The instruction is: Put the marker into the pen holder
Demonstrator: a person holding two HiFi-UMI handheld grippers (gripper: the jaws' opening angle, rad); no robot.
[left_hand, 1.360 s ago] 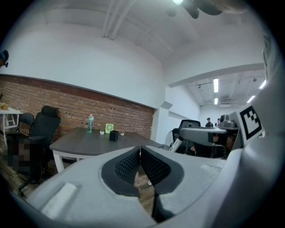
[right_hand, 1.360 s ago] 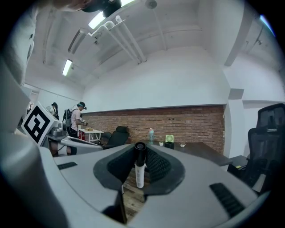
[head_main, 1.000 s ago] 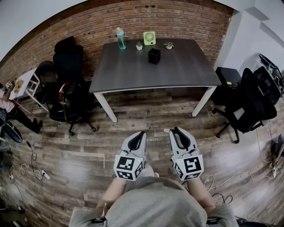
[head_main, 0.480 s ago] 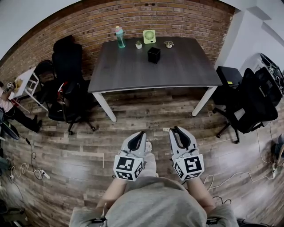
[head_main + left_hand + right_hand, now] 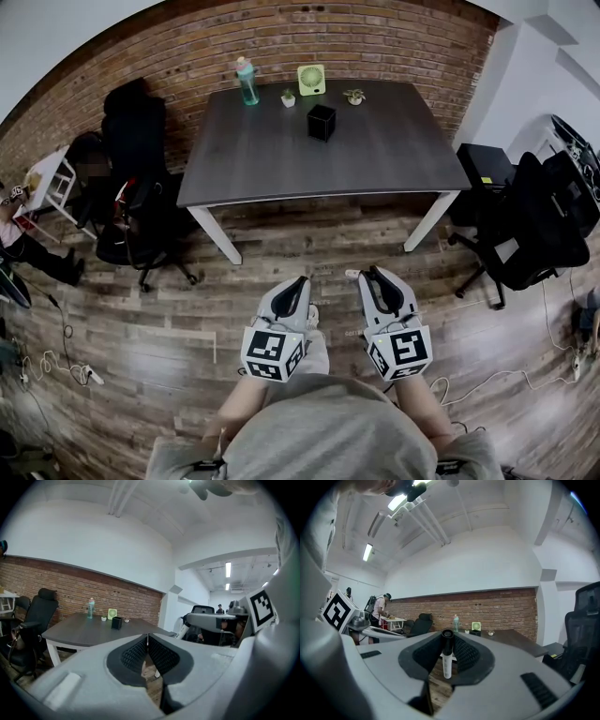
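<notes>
Held side by side low before the body and pointing forward, the left grey hand-held gripper (image 5: pixel 300 282) has its jaws pressed together empty, while the right grey hand-held gripper (image 5: pixel 373 275) clamps an upright white, black-capped marker (image 5: pixel 447 660).

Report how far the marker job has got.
Done: the marker is clamped in the right hand-held gripper. In hand: it is held close to the person's body, short of the table. Left: reach the black pen holder on the table and drop the marker in. The left hand-held gripper is shut, empty.
</notes>
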